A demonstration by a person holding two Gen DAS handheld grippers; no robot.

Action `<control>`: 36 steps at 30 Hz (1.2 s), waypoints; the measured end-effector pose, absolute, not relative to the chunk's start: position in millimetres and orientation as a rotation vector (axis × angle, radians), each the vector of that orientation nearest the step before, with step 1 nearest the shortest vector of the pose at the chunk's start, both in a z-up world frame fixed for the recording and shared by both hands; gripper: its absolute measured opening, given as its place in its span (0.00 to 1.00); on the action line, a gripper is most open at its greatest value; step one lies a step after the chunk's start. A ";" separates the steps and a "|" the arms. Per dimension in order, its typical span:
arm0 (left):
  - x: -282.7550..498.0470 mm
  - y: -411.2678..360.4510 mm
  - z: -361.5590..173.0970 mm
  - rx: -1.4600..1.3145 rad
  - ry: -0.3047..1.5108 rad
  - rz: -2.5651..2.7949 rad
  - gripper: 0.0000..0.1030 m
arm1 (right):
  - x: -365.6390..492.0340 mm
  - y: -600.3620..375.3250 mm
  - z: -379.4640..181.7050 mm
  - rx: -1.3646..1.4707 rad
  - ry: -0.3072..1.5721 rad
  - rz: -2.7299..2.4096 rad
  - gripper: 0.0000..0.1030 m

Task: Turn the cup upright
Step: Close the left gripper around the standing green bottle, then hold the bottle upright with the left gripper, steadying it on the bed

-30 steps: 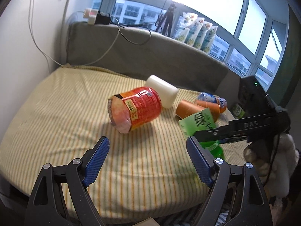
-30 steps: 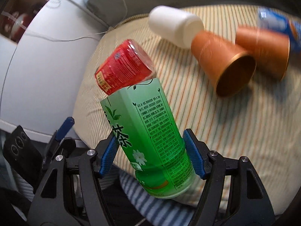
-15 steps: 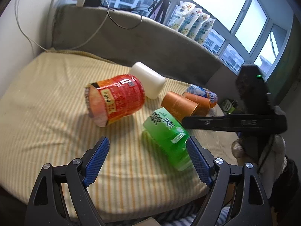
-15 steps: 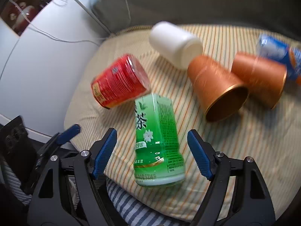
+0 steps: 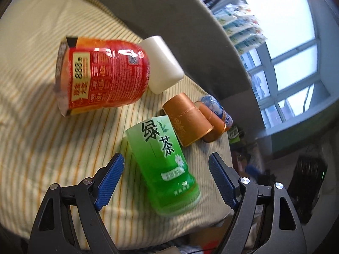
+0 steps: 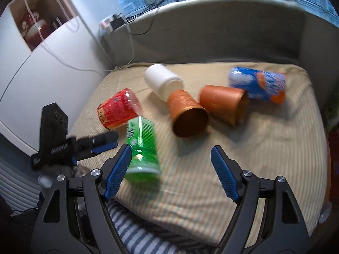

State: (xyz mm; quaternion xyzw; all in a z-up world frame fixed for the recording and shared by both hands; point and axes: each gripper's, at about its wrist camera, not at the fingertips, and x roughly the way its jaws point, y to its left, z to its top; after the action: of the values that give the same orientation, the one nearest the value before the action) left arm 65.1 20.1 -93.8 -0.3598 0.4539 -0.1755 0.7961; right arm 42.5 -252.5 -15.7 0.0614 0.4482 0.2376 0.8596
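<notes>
Green cup (image 5: 163,165) lying sideways between wide-open, empty left gripper (image 5: 167,180) fingers; right gripper (image 6: 169,173) open, empty; next: grasp, tilt upright

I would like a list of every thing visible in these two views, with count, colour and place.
green cup: 1, green, lying on its side at the cushion's near edge
red cup: 1, red, on its side, behind the green cup
white bottle: 1, white, on its side, farther back
copper cups: 2, copper, on their sides, mid-cushion
blue can: 1, blue and orange, on its side, far right
cushion: 1, beige with stripes, under everything
left gripper: 1, black with blue pads, open around the green cup
right gripper: 1, same colours, open, holding nothing
</notes>
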 end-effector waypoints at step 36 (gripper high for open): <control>77.5 -4.0 -75.8 -0.557 0.863 -0.321 0.58 | 18.5 -308.4 -27.7 0.235 0.888 0.422 0.78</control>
State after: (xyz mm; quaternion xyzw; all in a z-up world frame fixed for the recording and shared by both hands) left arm 77.5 -4.0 -75.8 -0.2654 0.4111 -0.1529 0.8586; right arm 18.5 -308.4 -27.7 0.1127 0.4254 0.2020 0.8750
